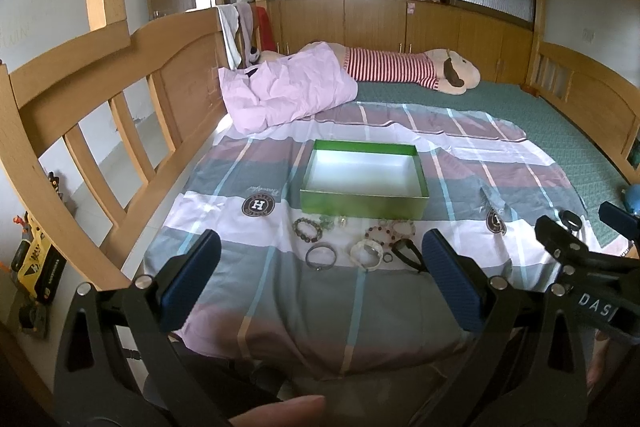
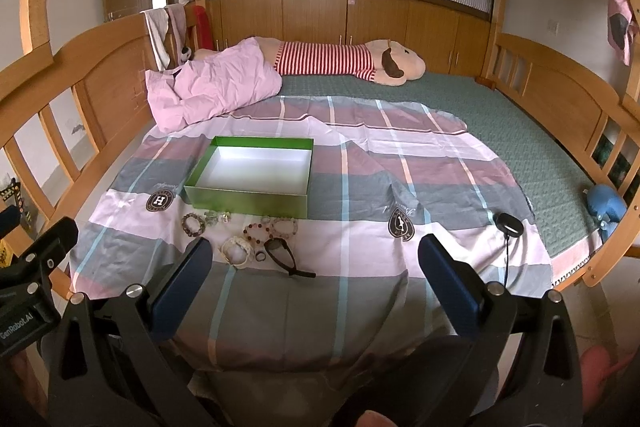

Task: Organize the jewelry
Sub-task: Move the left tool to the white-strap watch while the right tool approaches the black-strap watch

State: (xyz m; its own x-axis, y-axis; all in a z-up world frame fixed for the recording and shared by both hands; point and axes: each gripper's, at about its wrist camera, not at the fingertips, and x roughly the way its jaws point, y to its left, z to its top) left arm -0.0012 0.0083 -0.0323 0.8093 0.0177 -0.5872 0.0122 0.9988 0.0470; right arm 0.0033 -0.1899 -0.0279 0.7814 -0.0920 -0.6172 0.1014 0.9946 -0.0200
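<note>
green box open and empty on the plaid sheet, white inside, nothing sorted yet. jewelry all loose on the sheet just in front of the near wall: dark beaded bracelet, small clear/green pieces beside it, pink beaded bracelets touching each other, grey bangle, white bangle, small ring, black strap nearest the right pad.

left gripper spread wide, holding nothing, hovering short of the pile. right gripper also spread wide and empty, off to the right of the pile; black strap and white bangle closest to its left pad. round black gadget on a cord well apart on the right (probably not jewelry).

risks from here:
- soft sheet over mattress: pressing down likely pinches fabric with the piece, drags the whole row.
- pink bracelets touching, white bangle looks stacked (can't tell if one or two): grabbing one may lift or flick a neighbour.
- ring small and flat: easy to miss or push under a fold.
- beads round and slick: likely to roll out of a shallow pinch, better gripped across the loop.
- box light, unanchored: nudging the near wall on the drop would shove it away.
- both grippers close together: collision if both go for the centre.
</note>
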